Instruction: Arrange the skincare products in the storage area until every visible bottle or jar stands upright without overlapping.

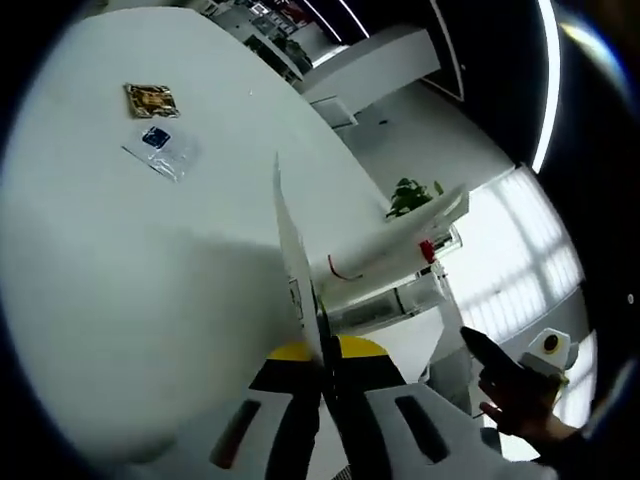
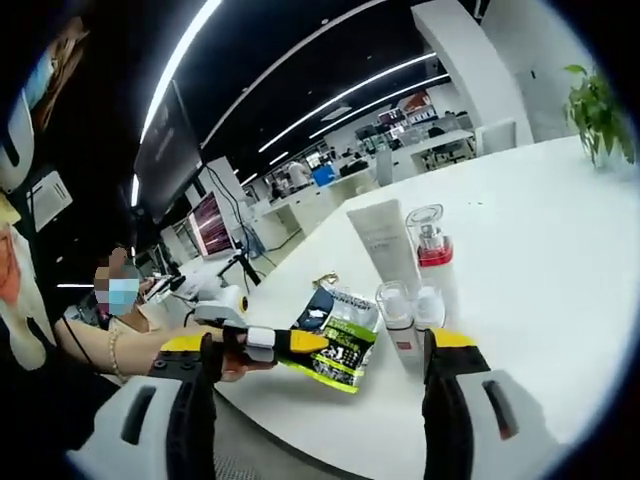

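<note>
White and broad, the tabletop (image 2: 560,230) ran back toward office desks under ceiling light strips. In the right gripper view the left hand-held gripper (image 2: 285,342) reached in from the left beside a green packet (image 2: 345,352); next stood a white tube (image 2: 385,240), a red-collared pump bottle (image 2: 432,250) and two small clear-capped bottles (image 2: 400,315) — all upright, framed by the right hand-held gripper (image 2: 320,380), jaws wide apart. In the left gripper view the left jaws pinched a thin white sheet (image 1: 292,250) — two small packets (image 1: 158,120) lay far off on the tabletop.

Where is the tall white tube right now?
In the right gripper view, the white tube stands on the white table, just left of the red-banded bottle and behind two small bottles.
</note>
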A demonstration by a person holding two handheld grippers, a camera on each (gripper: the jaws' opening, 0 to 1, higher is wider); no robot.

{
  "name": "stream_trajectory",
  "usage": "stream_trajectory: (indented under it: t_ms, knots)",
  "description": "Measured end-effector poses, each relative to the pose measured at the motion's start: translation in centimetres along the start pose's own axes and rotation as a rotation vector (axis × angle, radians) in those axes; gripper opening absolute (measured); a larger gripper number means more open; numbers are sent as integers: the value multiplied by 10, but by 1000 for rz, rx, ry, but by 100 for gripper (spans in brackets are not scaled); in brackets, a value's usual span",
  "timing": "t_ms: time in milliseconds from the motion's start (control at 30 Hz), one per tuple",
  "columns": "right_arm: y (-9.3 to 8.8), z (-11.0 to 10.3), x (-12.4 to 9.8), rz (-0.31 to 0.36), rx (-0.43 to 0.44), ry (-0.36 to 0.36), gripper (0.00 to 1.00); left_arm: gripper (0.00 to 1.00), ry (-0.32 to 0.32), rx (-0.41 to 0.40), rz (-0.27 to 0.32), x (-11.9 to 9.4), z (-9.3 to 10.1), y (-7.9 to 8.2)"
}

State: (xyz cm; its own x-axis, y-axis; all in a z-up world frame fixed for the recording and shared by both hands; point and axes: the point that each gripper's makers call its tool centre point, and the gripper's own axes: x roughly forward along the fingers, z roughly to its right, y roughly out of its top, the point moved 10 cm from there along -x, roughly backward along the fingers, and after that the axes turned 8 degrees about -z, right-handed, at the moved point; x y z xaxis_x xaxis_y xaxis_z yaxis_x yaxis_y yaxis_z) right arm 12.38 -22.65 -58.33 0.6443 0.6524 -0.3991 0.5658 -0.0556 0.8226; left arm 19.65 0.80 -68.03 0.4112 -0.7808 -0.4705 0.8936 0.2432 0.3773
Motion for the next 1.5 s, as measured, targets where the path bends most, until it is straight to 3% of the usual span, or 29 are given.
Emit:
stream_trajectory:
  t_ms: [200, 300, 467, 633, 867, 1133, 1267, 1433, 1500]
  knots:
    - [-3, 2, 0, -11, 14, -11, 87, 0, 98, 98, -32, 7, -9, -1]
    - [-5, 2, 2, -25, 13, -12, 87, 0, 91, 99, -15, 8, -9, 0]
    - [-6, 3, 2, -32, 9, -17, 87, 1, 136, 135, -5, 10, -17, 2]
    - [-7, 5, 3, -38, 14, -17, 87, 6, 191, 230, -10, 8, -17, 1]
    - [-8, 4, 4, -47, 12, -14, 87, 16, 320, 430, -51, -1, -14, -2]
    - [-9, 2, 6, -56, 10, -9, 87, 37, 435, 618, -133, -3, -14, -2]
    - [-9, 3, 5, -55, 14, -9, 87, 46, 459, 686, -179, -1, -9, -3]
    - [-9, 3, 5, -54, 17, -10, 86, 54, 440, 690, -161, -5, -6, 4]
    - [-9, 3, 5, -52, 16, -10, 86, 56, 442, 730, -148, -8, -6, 10]
